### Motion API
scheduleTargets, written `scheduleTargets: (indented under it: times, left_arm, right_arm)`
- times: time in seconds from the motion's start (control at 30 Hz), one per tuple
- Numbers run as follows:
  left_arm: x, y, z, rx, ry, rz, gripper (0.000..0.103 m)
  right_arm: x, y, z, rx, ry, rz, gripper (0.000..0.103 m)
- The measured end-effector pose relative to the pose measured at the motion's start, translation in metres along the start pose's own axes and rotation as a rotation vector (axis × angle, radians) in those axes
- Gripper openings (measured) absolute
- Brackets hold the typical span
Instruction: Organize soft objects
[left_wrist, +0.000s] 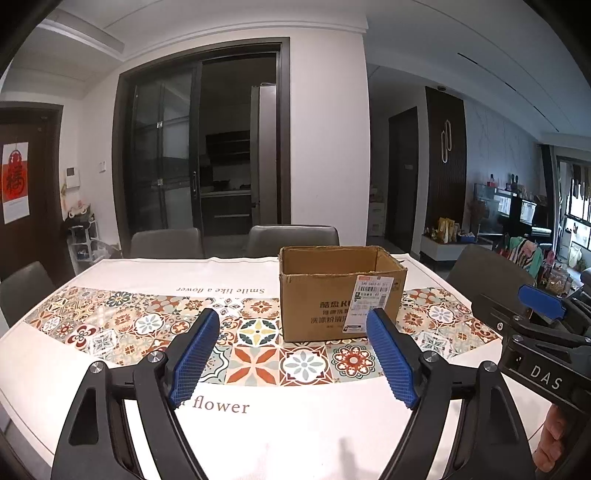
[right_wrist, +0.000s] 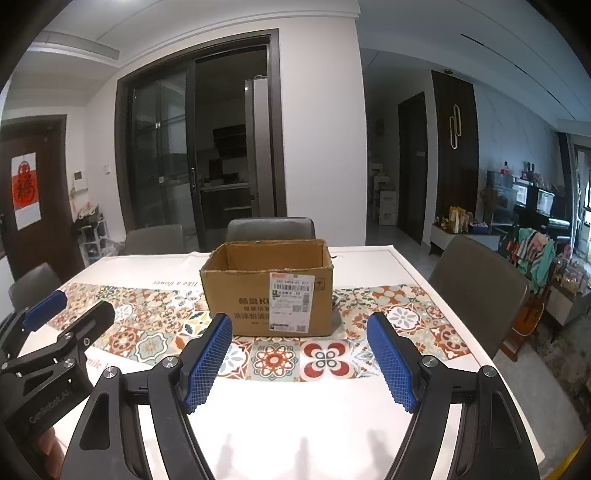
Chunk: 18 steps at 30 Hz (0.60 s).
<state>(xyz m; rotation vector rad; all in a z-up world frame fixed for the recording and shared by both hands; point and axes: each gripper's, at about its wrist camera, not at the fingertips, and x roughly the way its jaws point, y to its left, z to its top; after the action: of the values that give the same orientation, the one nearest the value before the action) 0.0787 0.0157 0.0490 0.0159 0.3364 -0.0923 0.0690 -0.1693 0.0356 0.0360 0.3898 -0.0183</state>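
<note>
- Cardboard box (right_wrist: 267, 291): one, top open, standing upright on the patterned band of the tablecloth, toward the table's far edge; inside hidden from view.
- Table (right_wrist: 295, 424): one, bare white cloth between the box and the near edge.
- Chairs: four visible around the far and side edges.
- Left gripper (left_wrist: 293, 356): spread wide, holding nothing.
- Right gripper (right_wrist: 299, 356): spread wide, holding nothing.
</note>
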Motion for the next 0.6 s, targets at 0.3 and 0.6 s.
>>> scheduleTargets:
  times: [0.3,0.6]
  left_arm:
    - [-0.0031,-0.0009,-0.0037,0.008,0.0,-0.004,0.085]
    - [-0.0053,-0.0046,-0.0034,0.011,-0.003,-0.007,0.087]
  right_arm:
    - [-0.0041,-0.0002,-0.0039,-0.004,0.0,0.007,0.076]
    - [-0.0056,-0.0023,-0.0052,-0.001,0.0,0.006,0.076]
